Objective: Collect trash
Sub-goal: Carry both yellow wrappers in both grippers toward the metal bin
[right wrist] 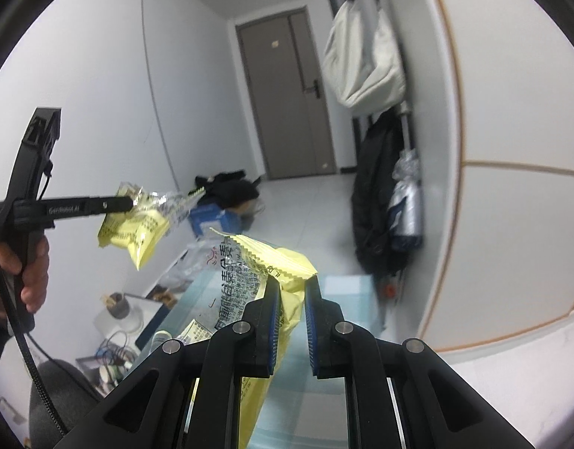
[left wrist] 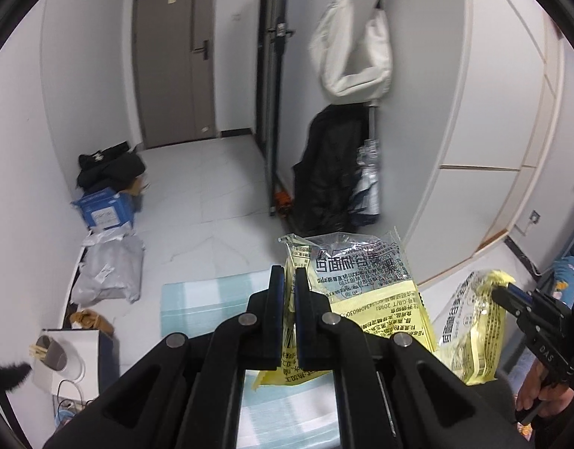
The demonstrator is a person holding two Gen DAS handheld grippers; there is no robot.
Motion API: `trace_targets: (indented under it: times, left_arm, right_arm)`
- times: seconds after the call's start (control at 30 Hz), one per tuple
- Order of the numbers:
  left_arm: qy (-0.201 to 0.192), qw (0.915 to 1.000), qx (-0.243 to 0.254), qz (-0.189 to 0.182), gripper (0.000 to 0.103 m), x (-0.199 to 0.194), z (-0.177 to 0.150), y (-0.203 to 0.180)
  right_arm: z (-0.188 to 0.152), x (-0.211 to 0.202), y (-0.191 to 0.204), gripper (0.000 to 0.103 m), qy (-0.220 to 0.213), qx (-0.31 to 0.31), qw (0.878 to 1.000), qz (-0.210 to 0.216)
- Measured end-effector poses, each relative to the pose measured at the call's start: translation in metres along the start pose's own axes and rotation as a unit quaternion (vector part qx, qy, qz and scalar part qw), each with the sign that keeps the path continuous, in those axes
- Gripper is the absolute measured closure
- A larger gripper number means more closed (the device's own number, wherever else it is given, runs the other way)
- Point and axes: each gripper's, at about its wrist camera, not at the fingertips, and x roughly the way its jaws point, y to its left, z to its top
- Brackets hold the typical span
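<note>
My left gripper (left wrist: 290,273) is shut on a yellow and clear snack wrapper (left wrist: 362,273) that is lifted above a pale blue-green surface. At the right edge of that view, my right gripper (left wrist: 498,293) pinches a second yellow wrapper (left wrist: 474,329). In the right wrist view the right gripper (right wrist: 292,280) holds that second wrapper (right wrist: 249,262) between its blue pads, and the wrapper hangs down through the fingers. The left gripper (right wrist: 131,202) shows at the left there, level, with its crumpled wrapper (right wrist: 137,232) dangling from the tip. A person's hand (right wrist: 32,273) grips its handle.
A pale blue-green surface (left wrist: 212,299) lies below both grippers. On the floor at the left are a blue box (left wrist: 103,213), grey mail bags (left wrist: 107,273) and dark clothes (left wrist: 111,168). A black coat (left wrist: 324,172) and a white bag (left wrist: 354,48) hang ahead beside a white cabinet (left wrist: 474,112).
</note>
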Motion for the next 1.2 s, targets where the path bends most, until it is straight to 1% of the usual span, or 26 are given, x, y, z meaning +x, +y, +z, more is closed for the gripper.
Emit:
trace_targets:
  times: [0.17,0.33,0.47,0.6,0.77,0.87,1.0,1.13,1.2]
  left_arm:
    - [-0.014,0.9994,0.021,-0.025,0.102,-0.009,0.007,-0.034]
    - [-0.023,0.9976,0.040,-0.053,0.102,-0.013,0.014,-0.069]
    - [-0.020,0.9953,0.054,-0.078,0.102,-0.012,0.016,-0.096]
    - [-0.014,0.9919,0.078,-0.100,0.102,-0.007,0.016,-0.128]
    - [0.004,0.9860,0.106,-0.129,0.102,0.005,0.012,-0.168]
    - [0.023,0.9813,0.126,-0.144,0.102,0.018,0.005,-0.193]
    - [0.052,0.9731,0.164,-0.154,0.102,0.039,-0.010,-0.228]
    - [0.093,0.9647,0.175,-0.173,0.102,0.065,-0.023,-0.257]
    - [0.111,0.9593,0.192,-0.175,0.102,0.076,-0.032,-0.272]
  right_arm:
    - [0.006,-0.039,-0.027,0.091,-0.029,0.013,0.999,-0.028]
    - [0.004,-0.066,-0.052,0.091,-0.044,0.026,0.997,-0.055]
    - [0.000,-0.092,-0.079,0.091,-0.057,0.045,0.994,-0.082]
    - [-0.007,-0.115,-0.105,0.091,-0.063,0.057,0.990,-0.111]
    - [-0.023,-0.134,-0.138,0.091,-0.057,0.079,0.985,-0.142]
    - [-0.037,-0.144,-0.158,0.091,-0.050,0.095,0.980,-0.166]
    - [-0.063,-0.151,-0.188,0.091,-0.031,0.114,0.973,-0.199]
    - [-0.097,-0.150,-0.219,0.091,0.004,0.138,0.962,-0.235]
    - [-0.113,-0.152,-0.230,0.091,0.020,0.157,0.958,-0.240]
